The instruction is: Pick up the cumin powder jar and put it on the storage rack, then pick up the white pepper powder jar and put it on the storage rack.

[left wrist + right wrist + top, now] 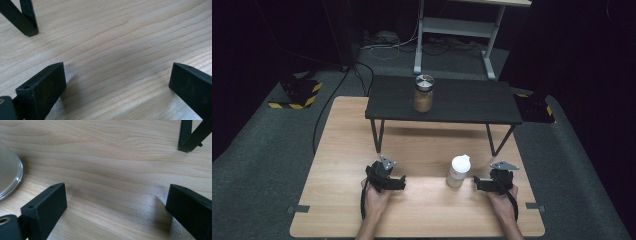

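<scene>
Both grippers are sitting low on the wooden table [342, 145], near the person's edge. The left gripper [398, 183] has its jaws spread wide with nothing between them, just bare wood grain in the left gripper view [117, 75], plus the foot of one shelf leg [26, 22] up in the corner. The right gripper [477, 184] is the same deal: jaws wide apart, holding nothing [116, 197]. The white bottle [458, 171] stands upright on the table just to the left of the right gripper, close but not touching as far as I can tell, and between the two grippers. In the right gripper view you only catch its rounded base [8, 177] at the left edge, outside the jaws. Further back there's a small black shelf [462, 102] standing on the table, with a jar [423, 93] of something tan on top, well apart from both hands.
</scene>
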{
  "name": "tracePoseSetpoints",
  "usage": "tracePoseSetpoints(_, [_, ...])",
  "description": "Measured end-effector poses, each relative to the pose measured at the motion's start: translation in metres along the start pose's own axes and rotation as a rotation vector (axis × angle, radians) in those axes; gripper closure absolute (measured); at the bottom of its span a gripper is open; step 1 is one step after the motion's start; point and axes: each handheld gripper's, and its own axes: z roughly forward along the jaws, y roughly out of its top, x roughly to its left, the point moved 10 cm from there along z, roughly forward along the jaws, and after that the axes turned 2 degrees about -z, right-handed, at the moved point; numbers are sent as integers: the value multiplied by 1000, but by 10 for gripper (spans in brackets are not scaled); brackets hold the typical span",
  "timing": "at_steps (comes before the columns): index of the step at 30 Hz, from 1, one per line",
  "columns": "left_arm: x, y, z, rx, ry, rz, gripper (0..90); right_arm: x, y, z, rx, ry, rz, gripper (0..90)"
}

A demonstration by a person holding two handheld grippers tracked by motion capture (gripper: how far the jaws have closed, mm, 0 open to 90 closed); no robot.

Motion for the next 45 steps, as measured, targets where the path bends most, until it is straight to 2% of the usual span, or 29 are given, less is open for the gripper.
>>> tracePoseSetpoints(14, [0,0,0,0,1,-1,8,0,0,0,1,0,4,35])
tracePoseSetpoints(23, [-1,0,0,-3,8,-4,15,1,-2,-2,-18,13,-22,64])
tracePoseSetpoints(28, [-1,0,0,-4,8,-6,16,-1,-3,-4,-28,35,-25,65])
tracePoseSetpoints(35, [-1,0,0,-4,9,-5,16,1,-11,-15,-45,86,-36,64])
tracePoseSetpoints(45, [-1,0,0,-4,9,-7,17,21,-13,-33,-95,188,-94,63])
